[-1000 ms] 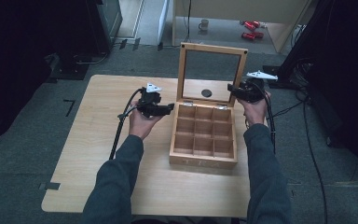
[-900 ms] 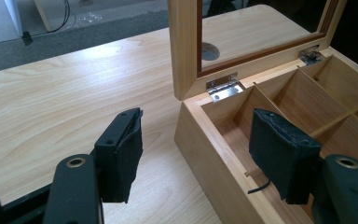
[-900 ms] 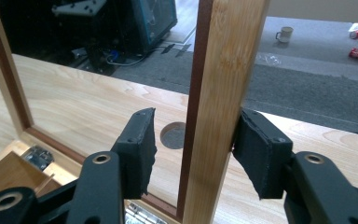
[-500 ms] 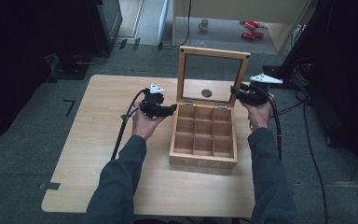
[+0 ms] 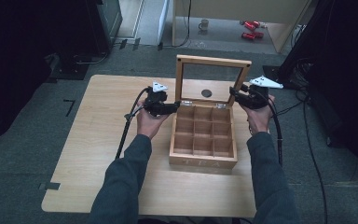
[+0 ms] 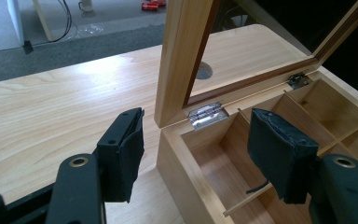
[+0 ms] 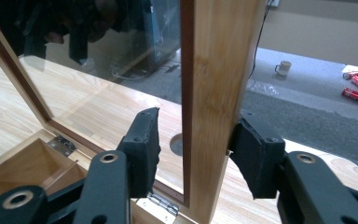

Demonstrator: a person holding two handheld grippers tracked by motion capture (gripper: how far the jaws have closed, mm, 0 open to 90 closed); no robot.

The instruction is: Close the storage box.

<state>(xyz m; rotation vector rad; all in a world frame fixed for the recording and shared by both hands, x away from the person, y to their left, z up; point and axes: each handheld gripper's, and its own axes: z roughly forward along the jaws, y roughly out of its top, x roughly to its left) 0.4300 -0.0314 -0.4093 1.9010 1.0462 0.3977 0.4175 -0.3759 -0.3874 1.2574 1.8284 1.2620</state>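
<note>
A wooden tea box [image 5: 203,163] with several empty compartments stands open on the table. Its glass-windowed lid [image 5: 213,60] stands nearly upright. My left gripper [image 5: 175,108] is open at the box's back left corner. In the left gripper view it [image 6: 196,158] straddles the box's left wall [image 6: 168,154], one pad outside and one over a compartment, near the hinge [image 6: 207,114]. My right gripper [image 5: 233,92] is open around the lid's right frame bar [image 7: 209,93]. The rear pad [image 7: 251,154] touches the bar, and a small gap shows at the other pad [image 7: 144,144].
The light wooden table [image 5: 102,121] has bare room left of and in front of the box. A round hole [image 5: 206,93] in the tabletop shows through the lid's glass. Cables trail from both grippers. On the floor beyond are a mug [image 5: 204,24] and red objects [image 5: 249,30].
The lid's top edge has tipped toward the person, with the right gripper moving along at its right bar. The left gripper has moved right, up to the box's back left corner.
</note>
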